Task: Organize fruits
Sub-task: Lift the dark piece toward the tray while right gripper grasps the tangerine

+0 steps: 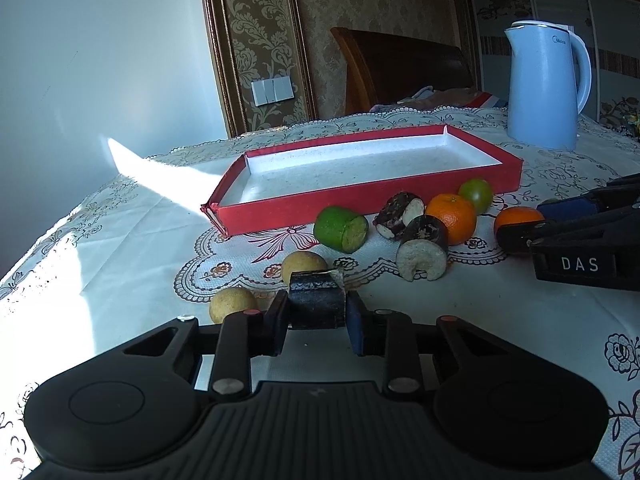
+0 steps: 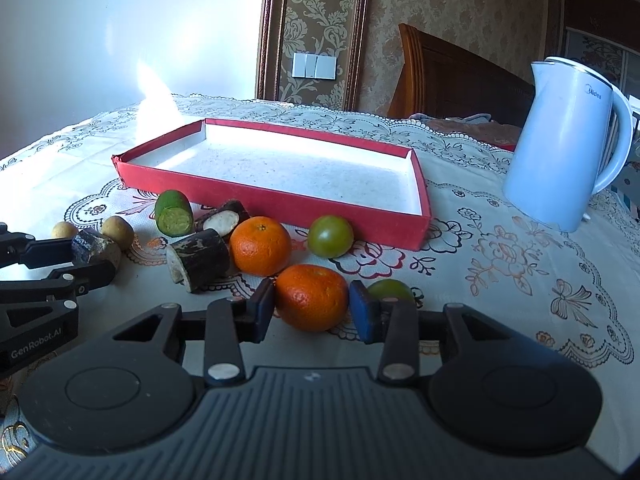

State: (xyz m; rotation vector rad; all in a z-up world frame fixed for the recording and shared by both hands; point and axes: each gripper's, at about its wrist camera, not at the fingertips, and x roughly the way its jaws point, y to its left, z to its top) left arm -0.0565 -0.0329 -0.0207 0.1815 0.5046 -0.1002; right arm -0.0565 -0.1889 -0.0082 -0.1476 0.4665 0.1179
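Your left gripper clamps a dark-skinned cut sugarcane piece at lower centre; your right gripper pinches a round orange tangerine below the red shallow cardboard tray.

Green fruit near the surface's front edge: mostly hidden behind the right gripper's blue finger pad. Second orange partly covered by the right gripper's fingers. Dark cut piece: lower part masked by the left fingers. Kettle handle cut by the frame edge.
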